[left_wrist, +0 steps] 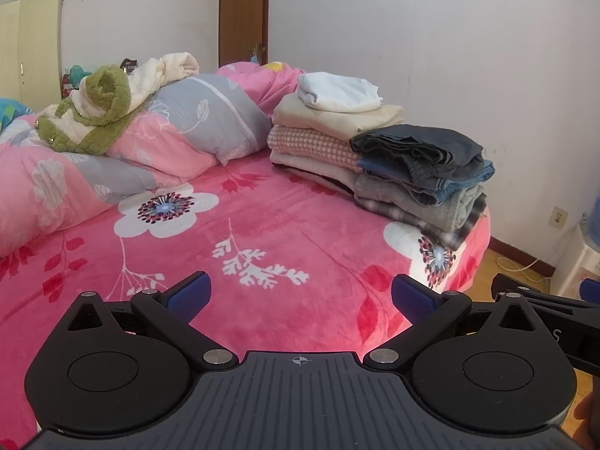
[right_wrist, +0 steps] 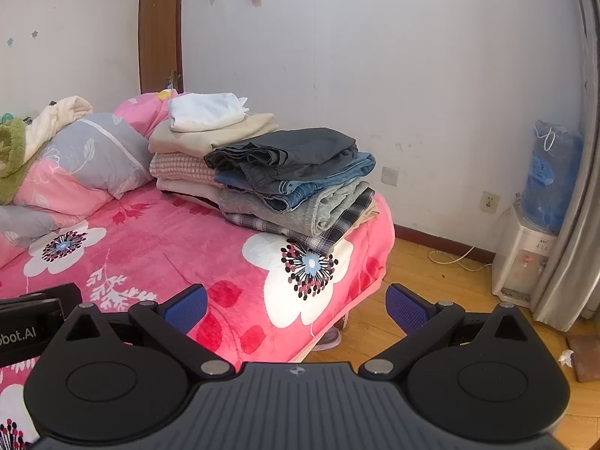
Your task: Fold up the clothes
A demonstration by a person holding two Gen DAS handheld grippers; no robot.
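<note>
Two stacks of folded clothes sit at the far right corner of the pink floral bed (left_wrist: 262, 225). The nearer stack (left_wrist: 423, 180) has dark grey, blue denim, grey and plaid pieces; in the right wrist view it shows too (right_wrist: 300, 183). The farther stack (left_wrist: 330, 127) has white, beige and pink checked pieces, also seen in the right wrist view (right_wrist: 202, 138). My left gripper (left_wrist: 300, 296) is open and empty above the bed's near part. My right gripper (right_wrist: 296, 305) is open and empty at the bed's right edge, beside the left one.
A rolled pink and grey duvet (left_wrist: 142, 146) with a green and cream plush blanket (left_wrist: 101, 108) lies at the back left. A water dispenser (right_wrist: 532, 240), a curtain (right_wrist: 577, 225) and wooden floor (right_wrist: 431, 292) are to the right of the bed.
</note>
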